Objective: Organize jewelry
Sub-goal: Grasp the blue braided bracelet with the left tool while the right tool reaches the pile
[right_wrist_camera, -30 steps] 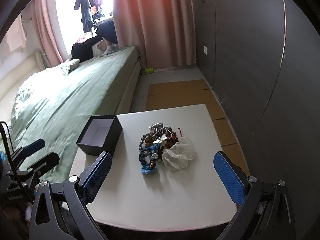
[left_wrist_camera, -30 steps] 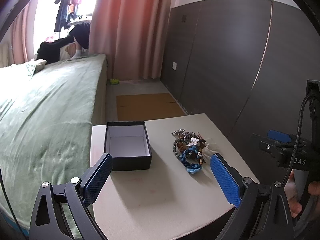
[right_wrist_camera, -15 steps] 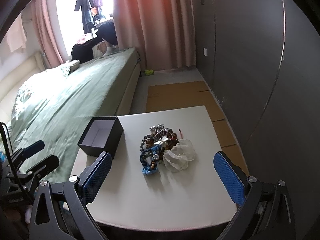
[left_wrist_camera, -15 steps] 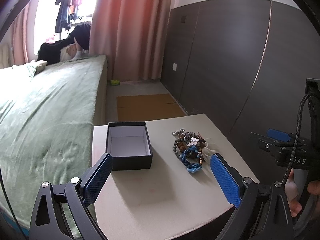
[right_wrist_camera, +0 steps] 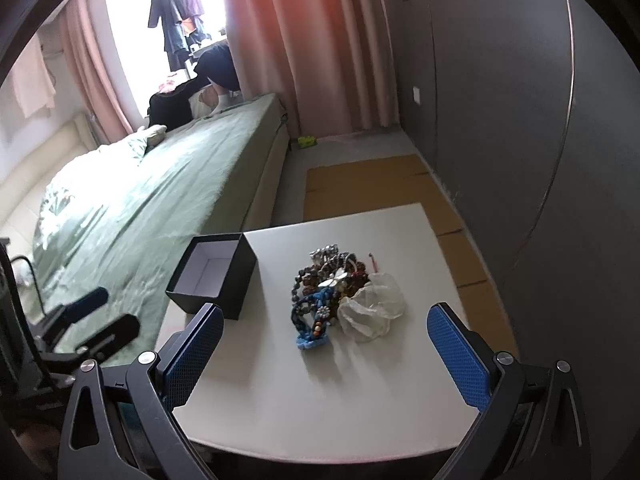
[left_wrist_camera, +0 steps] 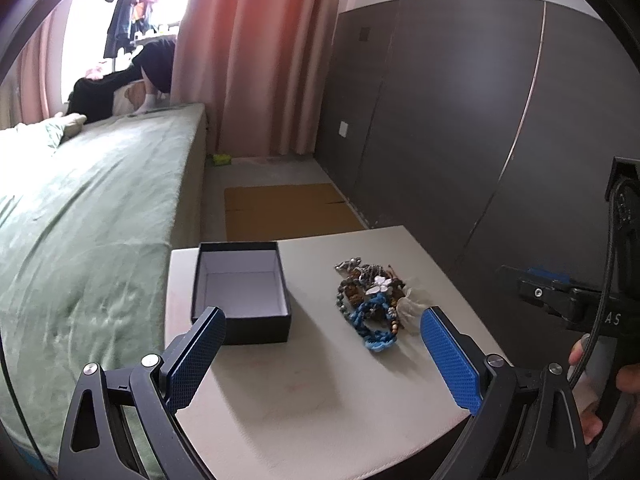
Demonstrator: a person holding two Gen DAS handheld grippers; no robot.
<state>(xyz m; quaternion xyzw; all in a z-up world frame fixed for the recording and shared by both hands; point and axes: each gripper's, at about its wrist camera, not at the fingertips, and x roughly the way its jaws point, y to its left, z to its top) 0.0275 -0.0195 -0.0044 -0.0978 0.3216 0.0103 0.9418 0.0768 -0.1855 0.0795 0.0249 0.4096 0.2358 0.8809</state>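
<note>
On the white table (right_wrist_camera: 360,400), right of the open black gift box (right_wrist_camera: 212,276), all the jewelry (right_wrist_camera: 324,288) lies heaped beside a clear pouch (right_wrist_camera: 372,308). Left gripper (left_wrist_camera: 320,364) and right gripper (right_wrist_camera: 326,354) hover spread, holding nothing. Box empty: sorting seems unstarted.

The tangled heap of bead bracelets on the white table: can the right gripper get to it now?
Probably yes: the right gripper is open, facing the heap of bracelets, with bare white table between them.
</note>
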